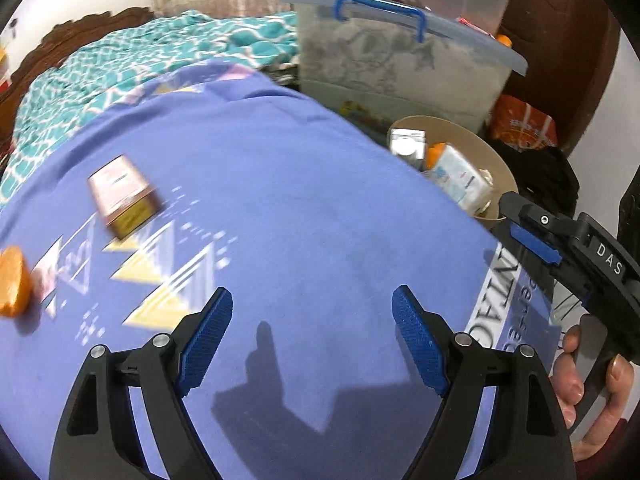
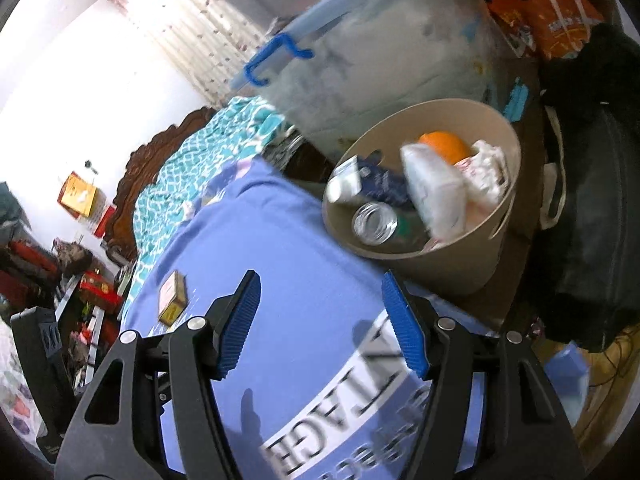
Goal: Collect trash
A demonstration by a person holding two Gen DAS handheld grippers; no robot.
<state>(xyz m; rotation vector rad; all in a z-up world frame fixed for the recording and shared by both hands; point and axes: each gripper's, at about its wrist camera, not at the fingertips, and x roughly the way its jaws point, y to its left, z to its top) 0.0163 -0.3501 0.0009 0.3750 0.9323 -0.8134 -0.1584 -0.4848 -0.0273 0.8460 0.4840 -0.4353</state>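
Note:
A small brown and pink box [image 1: 124, 196] lies on the blue cloth [image 1: 280, 208] at the left; it also shows in the right wrist view [image 2: 173, 298]. An orange piece [image 1: 14, 282] lies at the far left edge. My left gripper [image 1: 312, 312] is open and empty above the cloth. My right gripper [image 2: 320, 304] is open and empty near the cloth's right edge, and it shows in the left wrist view [image 1: 560, 240]. A beige bin [image 2: 506, 216] beside the cloth holds a white packet [image 2: 436, 192], an orange [image 2: 444, 145], a clear bottle [image 2: 374, 222] and crumpled paper.
A large translucent storage tub [image 1: 400, 68] with a blue handle stands behind the bin [image 1: 460, 132]. Orange packets [image 2: 556, 24] and a black bag [image 2: 592, 216] lie right of the bin. A teal patterned blanket [image 1: 120, 64] covers the bed behind the cloth.

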